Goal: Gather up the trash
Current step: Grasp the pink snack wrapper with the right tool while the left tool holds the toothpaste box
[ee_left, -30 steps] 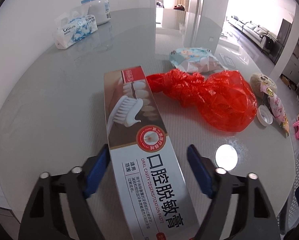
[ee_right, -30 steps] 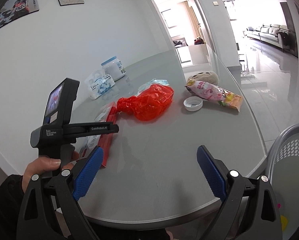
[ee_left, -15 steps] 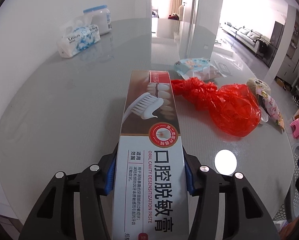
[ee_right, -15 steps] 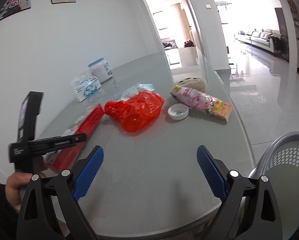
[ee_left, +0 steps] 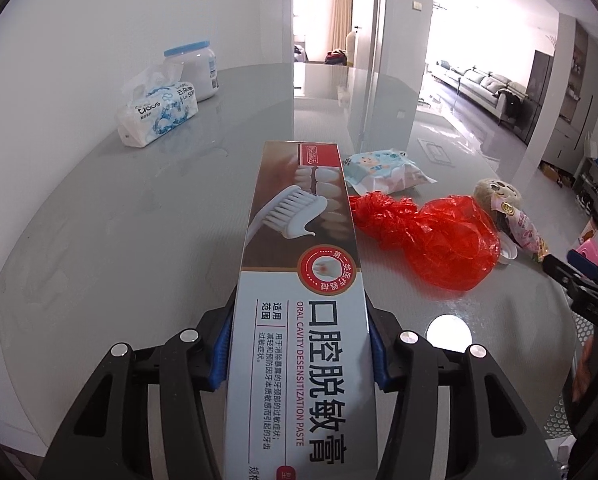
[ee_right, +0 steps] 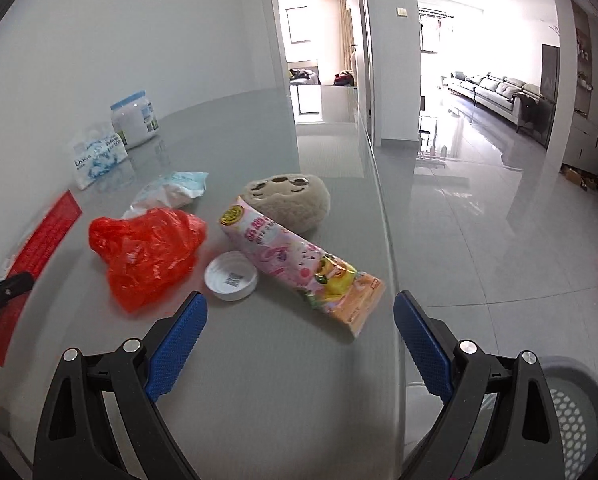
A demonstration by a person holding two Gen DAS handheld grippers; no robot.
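Since a second ago the left tool (ee_left: 299,344) has closed its blue ribbed pads onto the long glossy cardboard toothpaste box (ee_left: 299,280), now clamped and raised off the smooth grey desk (ee_left: 119,220), while the right tool (ee_right: 299,336) has swung toward the litter, jaws wide apart and empty. Beyond the box lies a crinkled red plastic bag (ee_right: 147,256), beside a round white cap (ee_right: 230,276), a flat pink snack wrapper (ee_right: 299,264) and a fuzzy beige plush (ee_right: 287,200). A soft tissue pack (ee_left: 159,114) and a white jar (ee_left: 197,68) stand well apart by the wall. A perforated grey basket (ee_right: 571,412) sits below the desk edge.
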